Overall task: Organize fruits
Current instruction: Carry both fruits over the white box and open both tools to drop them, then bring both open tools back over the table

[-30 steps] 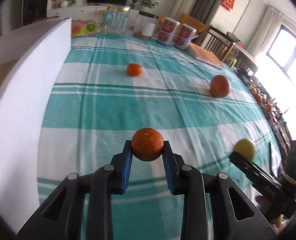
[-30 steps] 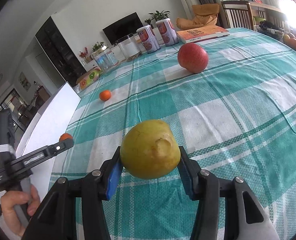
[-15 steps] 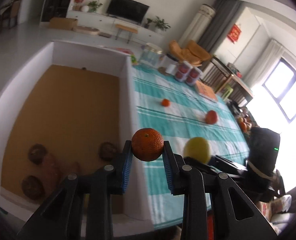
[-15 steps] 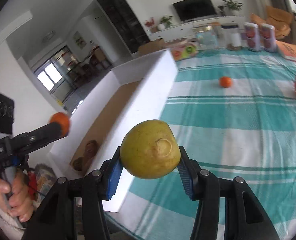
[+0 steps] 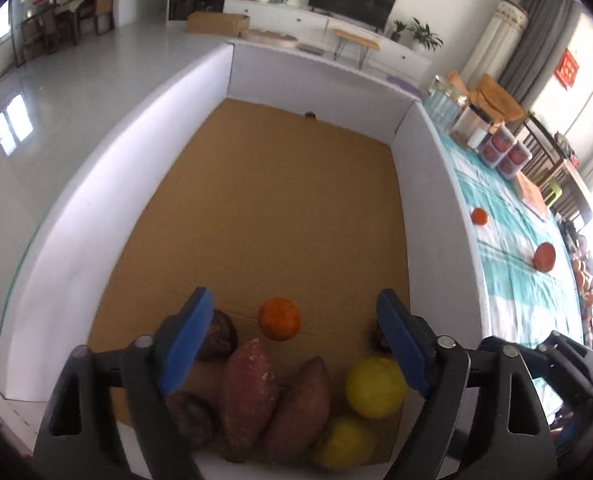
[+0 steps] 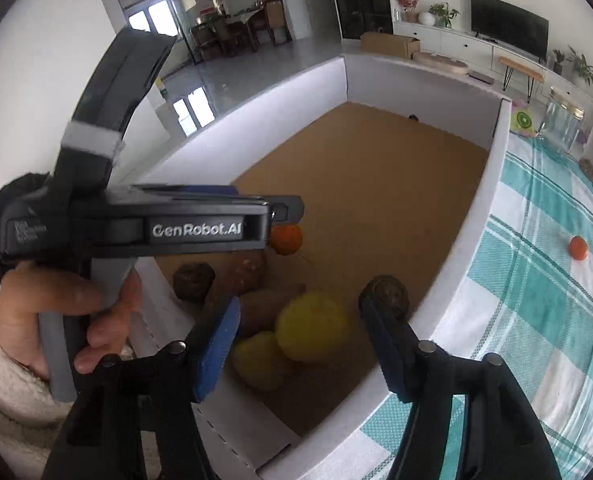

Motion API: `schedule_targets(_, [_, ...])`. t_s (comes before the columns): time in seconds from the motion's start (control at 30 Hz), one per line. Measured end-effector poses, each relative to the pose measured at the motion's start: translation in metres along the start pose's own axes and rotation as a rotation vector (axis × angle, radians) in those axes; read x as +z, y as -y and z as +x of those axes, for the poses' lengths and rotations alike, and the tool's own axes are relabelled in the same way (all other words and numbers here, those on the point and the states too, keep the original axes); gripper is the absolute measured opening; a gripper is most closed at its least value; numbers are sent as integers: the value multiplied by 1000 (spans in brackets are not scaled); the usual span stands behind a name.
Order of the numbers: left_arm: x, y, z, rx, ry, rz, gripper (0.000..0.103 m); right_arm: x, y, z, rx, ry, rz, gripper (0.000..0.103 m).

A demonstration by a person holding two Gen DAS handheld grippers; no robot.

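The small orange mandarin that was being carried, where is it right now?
The small orange mandarin is inside the white-walled cardboard box, between the open left gripper's fingers, just beyond two reddish sweet potatoes.

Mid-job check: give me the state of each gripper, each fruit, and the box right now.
left gripper: open, holding nothing, over the box.
right gripper: open, holding nothing, over the box.
tangerine: loose inside the box.
yellow fruits: two, loose in the box, side by side.
box: open-topped, fruit at its near end.
apple: on the tablecloth, outside the box.
small tangerine: on the tablecloth, outside the box.

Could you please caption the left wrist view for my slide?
Open left gripper above the box, a tangerine between its fingers.
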State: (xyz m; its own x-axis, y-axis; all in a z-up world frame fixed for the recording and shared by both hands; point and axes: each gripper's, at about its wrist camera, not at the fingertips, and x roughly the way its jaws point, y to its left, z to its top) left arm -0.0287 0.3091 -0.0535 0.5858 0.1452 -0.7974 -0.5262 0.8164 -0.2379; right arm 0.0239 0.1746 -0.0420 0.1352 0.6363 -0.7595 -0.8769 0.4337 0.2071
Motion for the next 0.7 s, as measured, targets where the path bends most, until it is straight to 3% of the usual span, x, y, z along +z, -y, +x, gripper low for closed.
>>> schedule_targets(0.07, [3,5,-11,-16,43,7,88,4,18,-31,-30,96,44,73])
schedule_targets(0.13, [4,20,-22,-40,79,29,90,0,48,-62,-81,188,115,92])
schedule_targets(0.2, [0,38,-35,-81,104,70,91,-18,86,-84,-140,253,219,102])
schedule_targets(0.27, [-9,67,-43,-145,111,124,93,-48,131,-90,-224,265,321,103])
schedule_targets(0.33, [-22,99,-47,-223,96,189,95,-91,174,-86,-366,227,418,103])
schedule_targets(0.47, [-58,174,-28,-351,-21,342,96,-174,237,-90,-530,182,619,102])
schedule_targets(0.53, [-78,207,-9,-373,-74,404,96,-205,253,-101,-580,218,718,102])
schedule_targets(0.57, [-86,220,2,-373,-84,427,96,-212,261,-109,-563,243,794,102])
schedule_targets(0.63, [-97,241,23,-343,-100,450,96,-217,266,-129,-593,329,815,102])
schedule_targets(0.7, [-100,253,39,-326,-90,444,96,-217,263,-137,-673,328,816,103])
